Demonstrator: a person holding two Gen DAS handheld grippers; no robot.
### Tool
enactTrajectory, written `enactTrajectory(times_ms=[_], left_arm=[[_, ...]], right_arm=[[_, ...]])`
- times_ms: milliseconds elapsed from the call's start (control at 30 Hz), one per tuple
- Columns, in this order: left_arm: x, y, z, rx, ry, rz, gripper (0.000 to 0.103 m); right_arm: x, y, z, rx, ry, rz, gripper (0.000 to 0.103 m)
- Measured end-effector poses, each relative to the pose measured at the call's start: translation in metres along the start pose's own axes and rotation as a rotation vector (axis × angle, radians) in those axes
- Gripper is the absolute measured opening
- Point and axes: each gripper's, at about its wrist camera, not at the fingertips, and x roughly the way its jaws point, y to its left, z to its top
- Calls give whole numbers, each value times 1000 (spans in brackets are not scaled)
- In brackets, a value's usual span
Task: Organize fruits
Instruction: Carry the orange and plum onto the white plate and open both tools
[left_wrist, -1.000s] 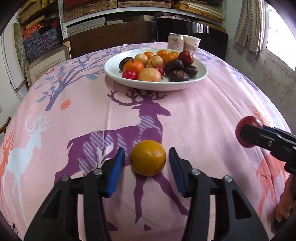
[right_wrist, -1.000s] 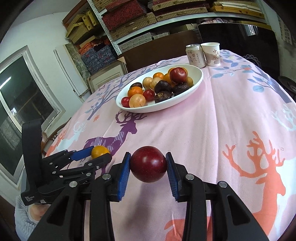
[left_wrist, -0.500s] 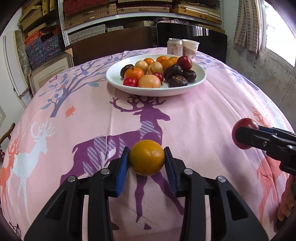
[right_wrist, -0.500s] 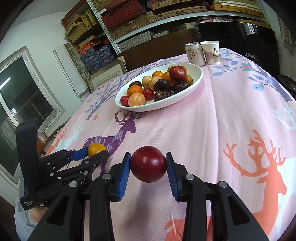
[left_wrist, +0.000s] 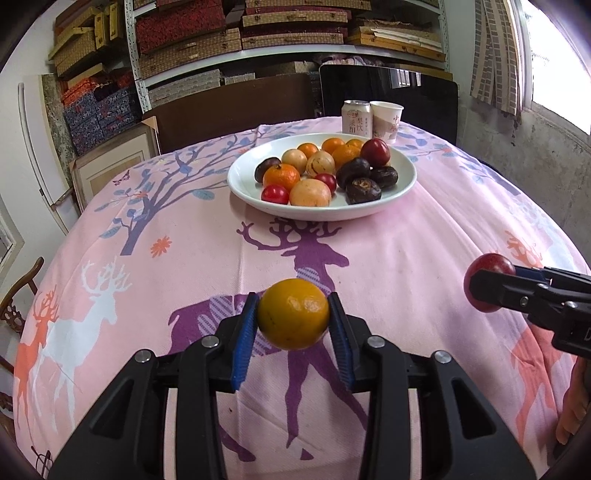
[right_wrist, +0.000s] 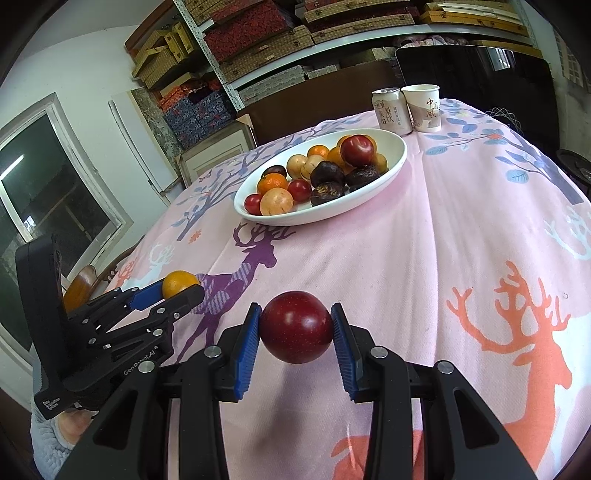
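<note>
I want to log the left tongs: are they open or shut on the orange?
Shut on the orange. Both blue pads of the left tongs press its sides, having just been closing, and it hangs above the tablecloth.

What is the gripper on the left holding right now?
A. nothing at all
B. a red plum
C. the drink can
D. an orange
D: the left gripper has its blue pads pressed against both sides of an orange, while the red plum sits in the right gripper and the drink can stands untouched behind the plate.
</note>
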Motion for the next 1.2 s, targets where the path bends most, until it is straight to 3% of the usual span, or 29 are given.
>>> enactTrajectory(times_ms=[100,367,700,933,1167,1200], left_arm=[[0,4,13,-8,-10,1,37],[22,11,67,-9,-39,15,37],[88,14,130,-32,-20,-5,37],[131,8,156,-32,-13,-25,37],[152,5,155,-24,-3,-33,37],[152,5,154,-20,-11,-20,46]], right_arm=[[-2,0,13,5,9,23,39],[-11,8,81,-62,-67,-46,39],[48,-14,167,-8,-99,-71,39],[98,-28,185,-2,-63,-107,39],[118,-30,185,-54,-29,-161,40],[120,-29,185,-61,-31,-163,45]])
